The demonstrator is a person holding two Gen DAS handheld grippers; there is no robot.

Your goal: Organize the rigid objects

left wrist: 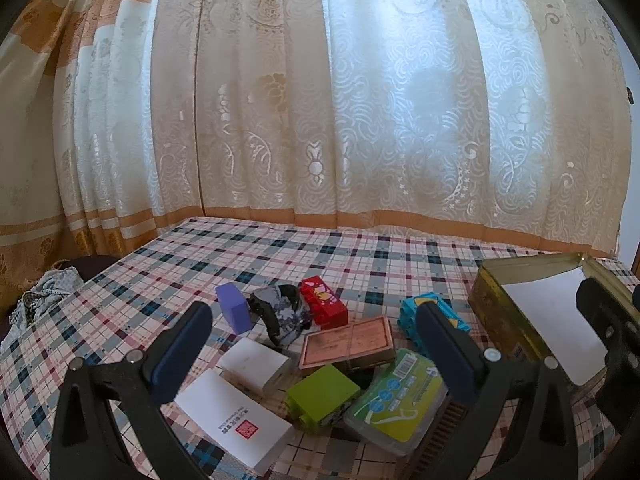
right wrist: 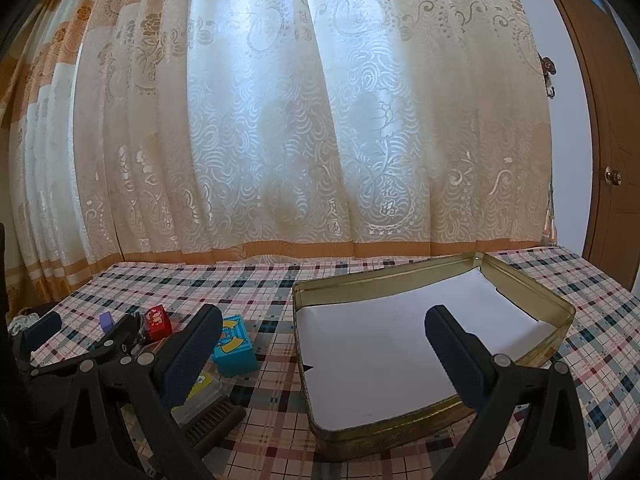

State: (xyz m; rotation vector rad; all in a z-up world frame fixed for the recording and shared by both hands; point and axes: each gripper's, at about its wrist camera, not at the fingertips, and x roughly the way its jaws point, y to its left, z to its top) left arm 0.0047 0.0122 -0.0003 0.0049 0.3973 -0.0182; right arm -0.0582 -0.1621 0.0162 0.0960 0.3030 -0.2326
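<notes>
Where the rigid objects cluster on the plaid tabletop, a white rectangular box with a red square seal and small vertical lettering too fine to read lies nearest, beside a lime-green block, a clear plastic case with a green barcode label, a brown printed carton, and red, blue and purple blocks. Right of them sits an open gold tin lined with white paper. The left gripper hovers above the pile, jaws wide apart, holding nothing; the right gripper hangs over the tin, jaws likewise spread and empty.
</notes>
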